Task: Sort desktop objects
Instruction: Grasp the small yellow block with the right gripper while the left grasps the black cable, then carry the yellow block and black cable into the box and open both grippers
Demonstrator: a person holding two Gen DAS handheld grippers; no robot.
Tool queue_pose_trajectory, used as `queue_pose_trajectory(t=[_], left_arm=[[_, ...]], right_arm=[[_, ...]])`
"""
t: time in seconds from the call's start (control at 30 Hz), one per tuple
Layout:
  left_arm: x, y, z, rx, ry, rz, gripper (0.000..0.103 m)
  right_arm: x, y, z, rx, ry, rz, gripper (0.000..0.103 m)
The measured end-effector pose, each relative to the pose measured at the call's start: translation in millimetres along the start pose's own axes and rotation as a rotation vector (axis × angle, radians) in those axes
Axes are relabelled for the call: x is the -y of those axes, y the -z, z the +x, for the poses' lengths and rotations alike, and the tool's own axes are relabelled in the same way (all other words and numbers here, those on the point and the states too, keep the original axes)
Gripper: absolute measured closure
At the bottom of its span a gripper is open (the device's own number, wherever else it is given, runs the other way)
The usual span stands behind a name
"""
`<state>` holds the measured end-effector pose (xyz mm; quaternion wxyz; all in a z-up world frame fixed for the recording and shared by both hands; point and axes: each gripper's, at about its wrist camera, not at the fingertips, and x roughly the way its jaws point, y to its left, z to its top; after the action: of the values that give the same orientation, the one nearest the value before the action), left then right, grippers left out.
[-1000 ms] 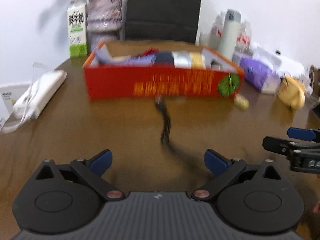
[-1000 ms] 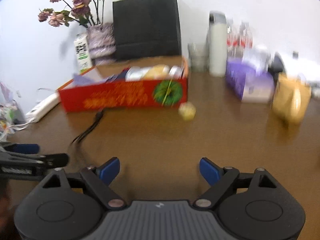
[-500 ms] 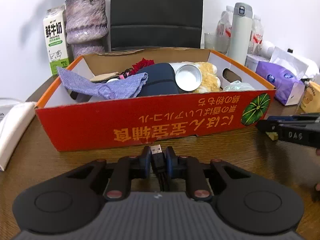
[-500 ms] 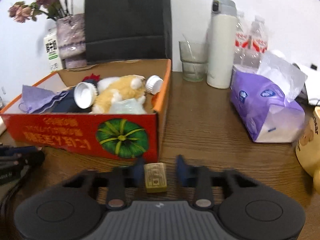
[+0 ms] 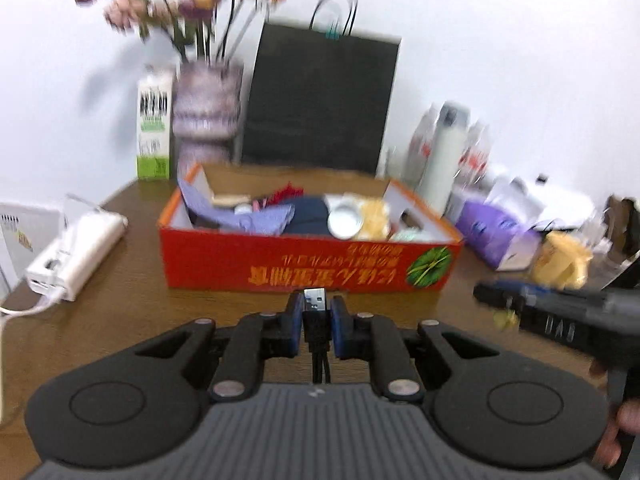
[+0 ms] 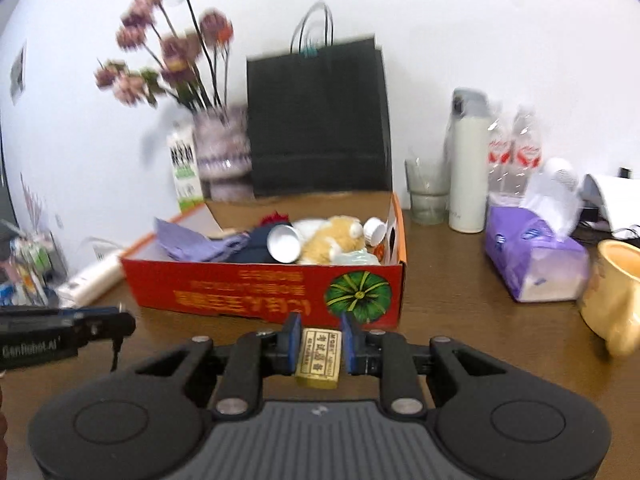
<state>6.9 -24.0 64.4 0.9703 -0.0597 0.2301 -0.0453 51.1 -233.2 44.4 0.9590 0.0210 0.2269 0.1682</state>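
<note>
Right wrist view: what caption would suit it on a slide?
Right gripper shut on a small yellow labelled box, in front of the red cardboard box of sorted items.

- "GenRobot.AI" in white on the side of the left gripper (image 6: 72,330).
- Upside-down yellow print on the red cardboard box (image 6: 256,292), too blurred to read.

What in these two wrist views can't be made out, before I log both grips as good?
- USB cable: left wrist view; its length drops behind the left gripper, so the far end is hidden.
- Yellow block: right wrist view; its underside is hidden by the right gripper.
- Red box: left wrist view; motion blur makes its print unreadable.
</note>
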Motion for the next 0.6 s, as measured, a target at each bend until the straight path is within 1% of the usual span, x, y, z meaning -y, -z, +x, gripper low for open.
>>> queue_pose_trajectory(t=[0.1, 0.17, 0.23, 0.37, 0.4, 0.47, 0.6], left_arm=[[4, 0, -38, 0.061, 0.035, 0.008, 0.088], [7, 0, -60, 0.103, 0.04, 0.015, 0.088], [9, 0, -77, 0.122, 0.058, 0.018, 0.088], [8, -1, -106, 0.147, 0.057, -0.006, 0.089], [7, -2, -114, 0.158, 0.064, -0.016, 0.089], [5, -5, -128, 0.188, 0.054, -0.013, 0.089], [-5, -24, -139, 0.215, 0.056, -0.039, 0.089]], right_arm=[[-10, 15, -36, 0.022, -0.005, 0.032, 0.083], [-17, 27, -59, 0.033, 0.002, 0.047, 0.083], [-24, 37, -81, 0.038, 0.002, 0.054, 0.083], [-40, 49, -119, 0.058, 0.01, 0.013, 0.083], [-43, 49, -130, 0.072, 0.006, 0.009, 0.083], [-46, 46, -146, 0.103, 0.005, -0.002, 0.083], [-49, 26, -168, 0.18, -0.003, -0.021, 0.083]])
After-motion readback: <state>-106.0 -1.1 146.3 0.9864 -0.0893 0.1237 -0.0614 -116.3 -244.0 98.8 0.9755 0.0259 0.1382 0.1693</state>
